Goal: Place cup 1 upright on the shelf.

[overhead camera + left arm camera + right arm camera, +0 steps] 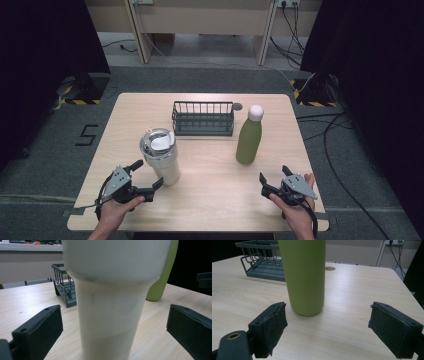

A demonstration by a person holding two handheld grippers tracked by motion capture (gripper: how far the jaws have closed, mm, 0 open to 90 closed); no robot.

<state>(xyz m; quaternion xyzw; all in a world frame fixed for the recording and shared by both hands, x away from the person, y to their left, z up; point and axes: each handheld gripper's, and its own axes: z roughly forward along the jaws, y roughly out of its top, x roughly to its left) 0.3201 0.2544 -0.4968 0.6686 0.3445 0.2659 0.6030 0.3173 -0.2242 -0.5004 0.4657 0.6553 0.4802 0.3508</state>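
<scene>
A cream tumbler (161, 157) with a clear lid stands upright on the table's left half. My left gripper (146, 173) is open at its base, one jaw on each side, apart from it; in the left gripper view the tumbler (110, 305) rises close between the jaws. A green bottle (249, 137) with a white cap stands upright to the right. My right gripper (273, 174) is open a short way in front of it; the bottle (304, 275) stands just beyond the jaws in the right gripper view.
A dark wire rack (203, 119) sits at the back middle of the wooden table (215, 200), behind both vessels. A small dark round disc (237, 106) lies near the rack's right end. Dark curtains and cables flank the table.
</scene>
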